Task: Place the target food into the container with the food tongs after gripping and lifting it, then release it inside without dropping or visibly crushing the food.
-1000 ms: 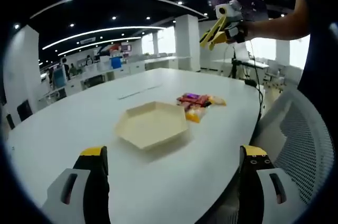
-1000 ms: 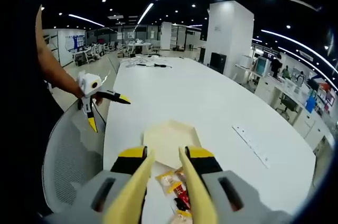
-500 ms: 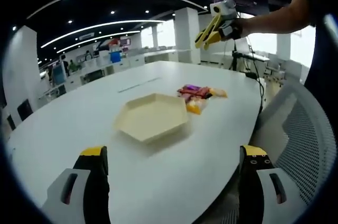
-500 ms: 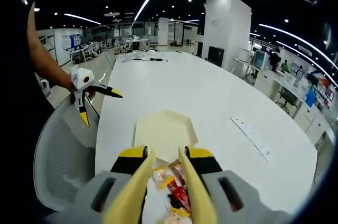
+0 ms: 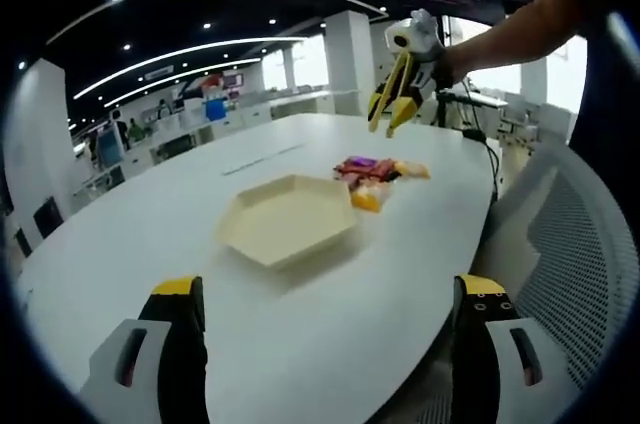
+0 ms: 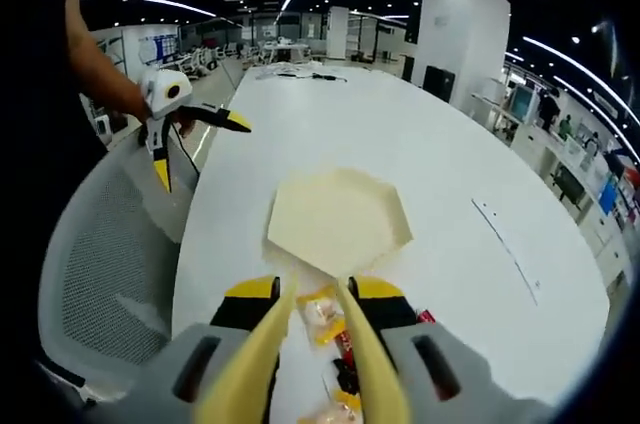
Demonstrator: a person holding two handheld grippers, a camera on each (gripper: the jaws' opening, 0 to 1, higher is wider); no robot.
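A cream hexagonal tray (image 5: 288,219) (image 6: 340,224) lies on the white table, with nothing in it. Beside it is a small heap of food packets (image 5: 375,179) in orange, red and purple. My right gripper (image 6: 312,292) is shut on yellow food tongs (image 5: 393,96), whose tips stand slightly apart. It hovers above the heap, and an orange packet (image 6: 322,312) shows between the tong tips from above. My left gripper (image 5: 330,289) is wide open over the near table edge with nothing between its fingers. It also shows as the left gripper (image 6: 190,139) held in a hand beside the table.
A grey mesh chair (image 5: 570,264) (image 6: 100,274) stands at the table's edge near the person. The long white table (image 5: 150,234) runs on past the tray, with cables far down it. Office desks and pillars stand in the background.
The right gripper with the tongs has come down closer to the packet heap. The tong tips keep the same gap. The left gripper stays open and has barely moved.
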